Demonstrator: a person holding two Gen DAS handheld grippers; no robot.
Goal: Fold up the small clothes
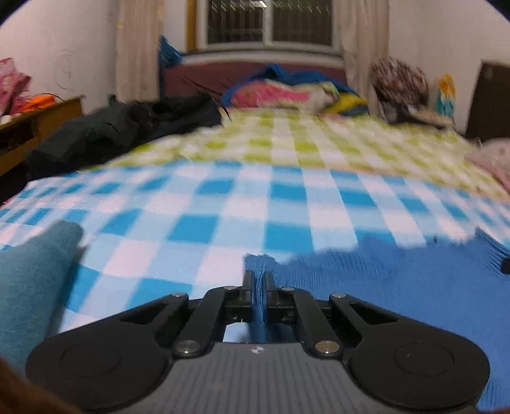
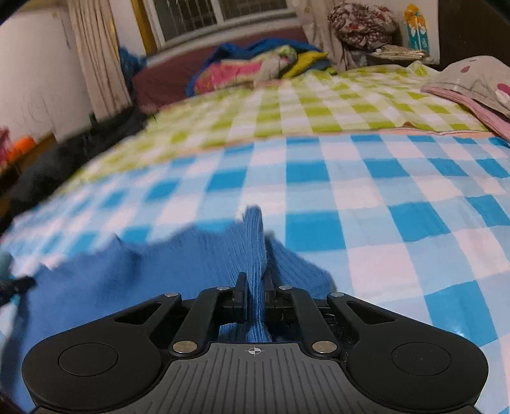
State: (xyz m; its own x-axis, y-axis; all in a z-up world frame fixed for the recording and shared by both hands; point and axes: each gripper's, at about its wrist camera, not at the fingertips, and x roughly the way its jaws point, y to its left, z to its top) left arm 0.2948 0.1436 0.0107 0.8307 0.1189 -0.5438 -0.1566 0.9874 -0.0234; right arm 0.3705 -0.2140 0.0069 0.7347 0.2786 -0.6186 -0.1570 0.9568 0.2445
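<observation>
Checked bedspread (image 1: 223, 203), blue knit garment (image 1: 398, 286) rumpled, left tongs (image 1: 258, 280) and right tongs (image 2: 255, 281) pinching it

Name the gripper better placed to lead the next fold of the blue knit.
Right, probably: the right gripper clamps a thick ridge of the blue knit; the left gripper pinches only a thin edge.

Both wrist views low over bed (image 1: 223, 197) — facing window (image 2: 220, 12).
</observation>
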